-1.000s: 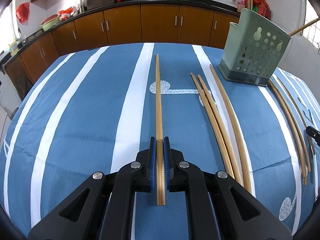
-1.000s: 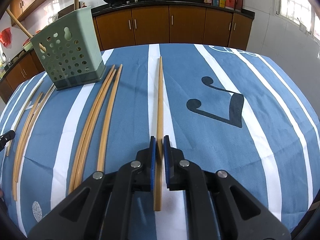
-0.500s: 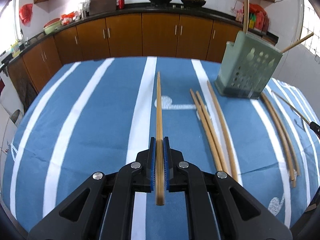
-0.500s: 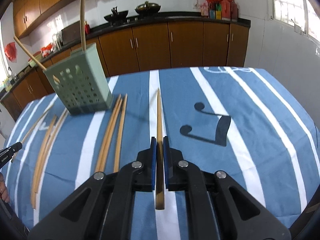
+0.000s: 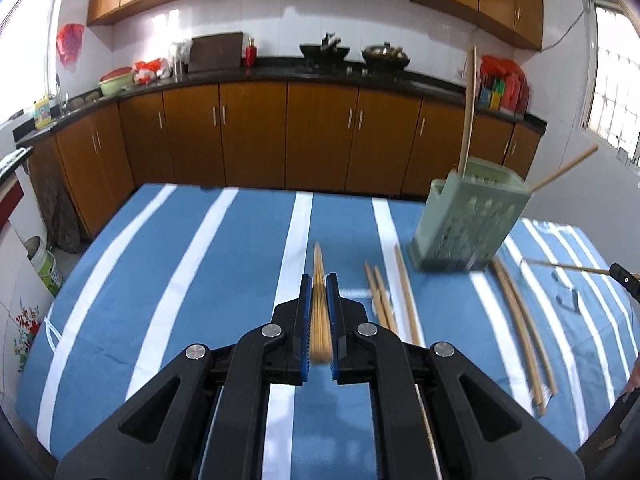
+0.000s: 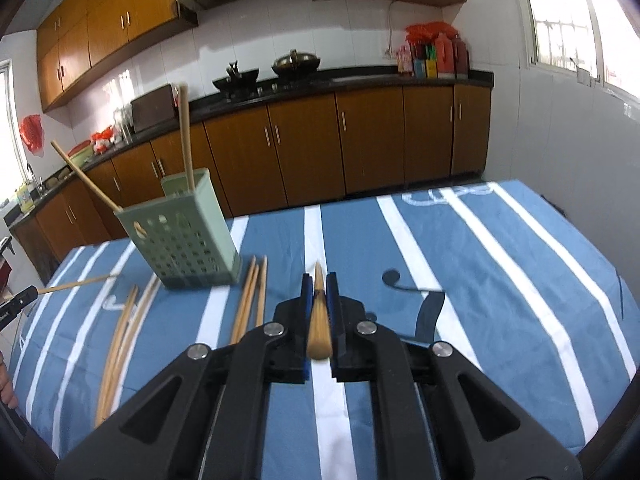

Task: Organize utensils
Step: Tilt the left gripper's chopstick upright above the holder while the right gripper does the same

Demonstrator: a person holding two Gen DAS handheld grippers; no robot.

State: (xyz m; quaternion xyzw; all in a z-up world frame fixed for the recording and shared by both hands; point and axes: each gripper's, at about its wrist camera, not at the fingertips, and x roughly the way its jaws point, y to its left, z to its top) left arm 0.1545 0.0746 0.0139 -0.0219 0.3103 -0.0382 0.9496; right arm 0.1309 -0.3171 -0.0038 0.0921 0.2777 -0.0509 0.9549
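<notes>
Bamboo chopsticks sit clamped lengthwise in the left gripper [image 5: 319, 294] and right gripper [image 6: 319, 292], one apiece, apparently so each can drop into the green holder [image 5: 468, 228] on the desk [image 5: 224, 264].

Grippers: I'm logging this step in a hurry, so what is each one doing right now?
Left gripper: closed on a chopstick.
Right gripper: closed on another chopstick.
</notes>
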